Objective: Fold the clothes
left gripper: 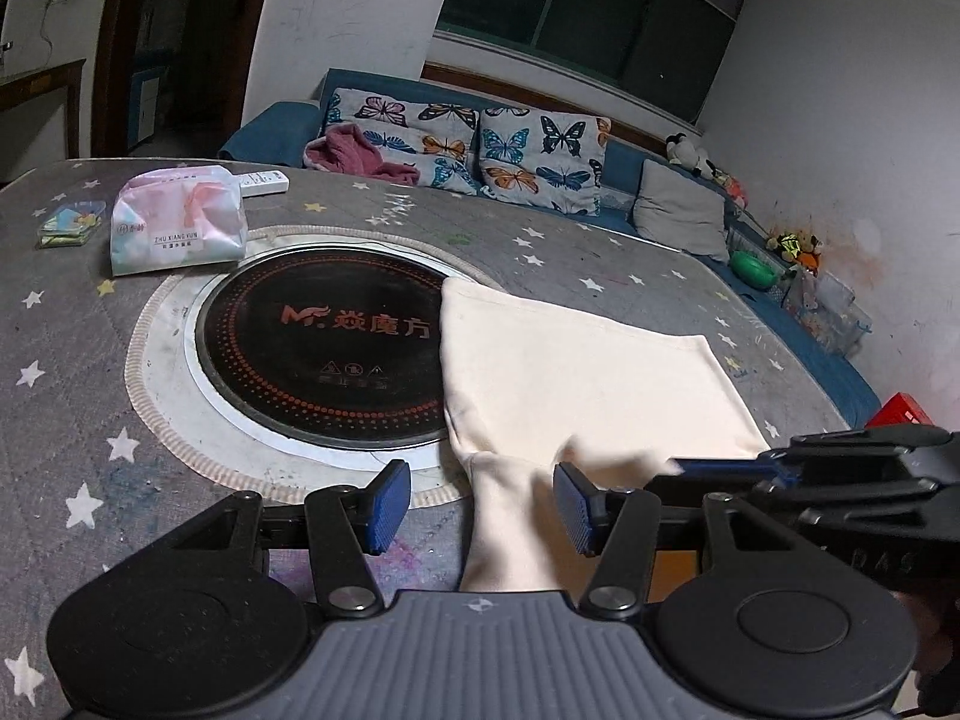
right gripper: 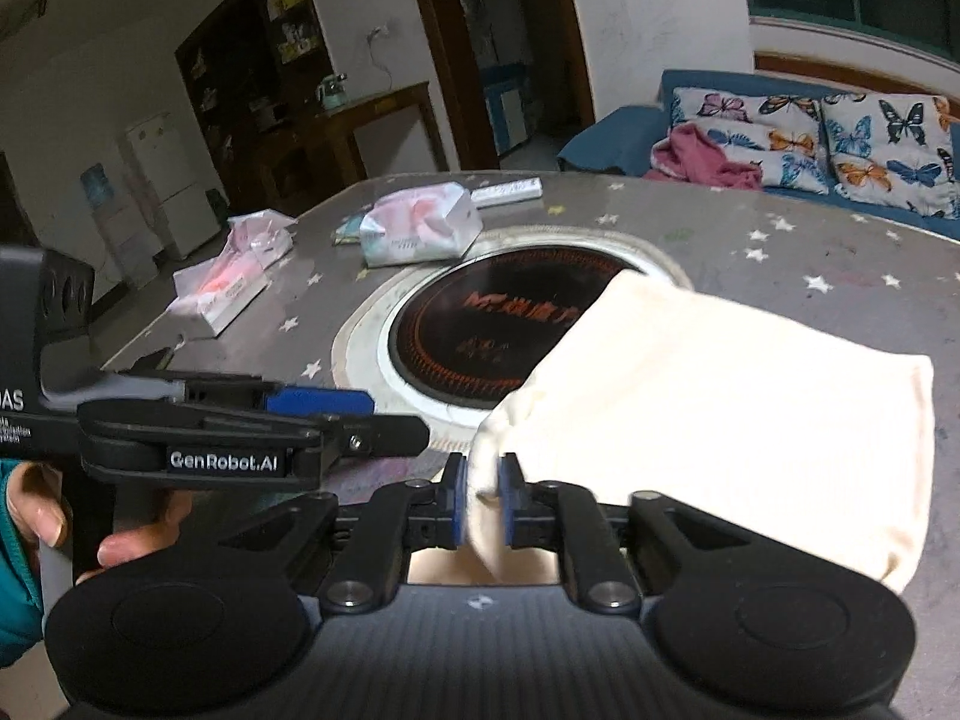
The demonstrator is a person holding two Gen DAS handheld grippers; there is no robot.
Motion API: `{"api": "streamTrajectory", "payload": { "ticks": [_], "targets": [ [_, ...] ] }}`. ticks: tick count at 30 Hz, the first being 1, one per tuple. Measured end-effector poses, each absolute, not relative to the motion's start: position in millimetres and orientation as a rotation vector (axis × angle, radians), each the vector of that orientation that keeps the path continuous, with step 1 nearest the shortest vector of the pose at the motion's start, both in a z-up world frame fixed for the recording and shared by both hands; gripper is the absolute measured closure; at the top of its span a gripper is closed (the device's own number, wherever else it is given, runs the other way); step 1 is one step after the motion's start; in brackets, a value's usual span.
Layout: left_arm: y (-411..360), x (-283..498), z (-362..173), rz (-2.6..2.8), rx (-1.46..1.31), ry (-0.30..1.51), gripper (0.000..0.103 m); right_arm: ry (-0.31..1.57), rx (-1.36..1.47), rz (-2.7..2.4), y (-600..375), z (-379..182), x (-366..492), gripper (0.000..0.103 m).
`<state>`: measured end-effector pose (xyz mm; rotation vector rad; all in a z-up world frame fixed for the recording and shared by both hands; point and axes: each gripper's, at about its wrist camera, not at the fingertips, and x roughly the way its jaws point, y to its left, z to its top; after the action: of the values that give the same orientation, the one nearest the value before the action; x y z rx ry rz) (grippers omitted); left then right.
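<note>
- Left wrist view: the left gripper (left gripper: 483, 507) has its blue pads set wide apart, clamped on nothing. A cream garment (left gripper: 576, 384) lies on the star-print tablecloth (left gripper: 72, 360), its left edge overlapping the round induction hob (left gripper: 318, 348). A narrow tail of the cloth runs toward the camera, passing between the open pads nearer the right one; whether it touches that pad I cannot tell.
- Same view: the right gripper (left gripper: 729, 468) comes in from the right at the garment's near edge; its fingertips blur into the cloth, so its grip cannot be read here.
- Right wrist view: the right gripper (right gripper: 485, 498) has its pads drawn together on a bunched corner of the cream garment (right gripper: 720, 408), which spreads away to the right and forward, part of it lifted off the table.
- Same view: the left gripper (right gripper: 336, 405) lies just beside, to the left of the pinched corner, pointing toward it. A tissue pack (right gripper: 420, 228) sits beyond the hob (right gripper: 480, 324).
- Judgement: the garment's long side runs away from both claws. The right one holds the cloth; the left, free and level with the tail, looks best placed to close on it next.
</note>
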<state>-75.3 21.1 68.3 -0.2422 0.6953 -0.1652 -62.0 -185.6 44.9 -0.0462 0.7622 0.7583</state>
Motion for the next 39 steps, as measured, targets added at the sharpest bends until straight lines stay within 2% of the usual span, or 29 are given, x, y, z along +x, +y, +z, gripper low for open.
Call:
{"api": "streamTrajectory", "payload": {
  "ticks": [1,9,13,18,26,29,32,39],
  "targets": [
    [20,-76,68,-0.169,-0.241,0.696,0.047,0.757,-0.049,0.756,-187,45,-63,0.082],
    [-1,-81,66,-0.259,-0.188,0.709,0.048,0.702,-0.082,0.658,-222,65,-68,0.081],
    [-17,-81,58,-0.307,-0.139,0.731,0.051,0.69,-0.108,0.536,-255,66,-70,0.075],
    [-26,-77,47,-0.31,-0.102,0.772,0.062,0.71,-0.102,0.395,-299,61,-70,0.075],
    [-30,-74,41,-0.282,-0.058,0.789,0.093,0.756,-0.139,0.277,-332,34,-62,0.074],
    [-32,-75,42,-0.271,-0.028,0.783,0.099,0.768,-0.155,0.294,-325,21,-61,0.074],
    [-31,-76,47,-0.258,-0.013,0.768,0.101,0.756,-0.161,0.31,-315,15,-60,0.068],
    [-20,-72,55,-0.223,-0.017,0.752,0.101,0.763,-0.212,0.317,-305,3,-60,0.062]
  ]
}}
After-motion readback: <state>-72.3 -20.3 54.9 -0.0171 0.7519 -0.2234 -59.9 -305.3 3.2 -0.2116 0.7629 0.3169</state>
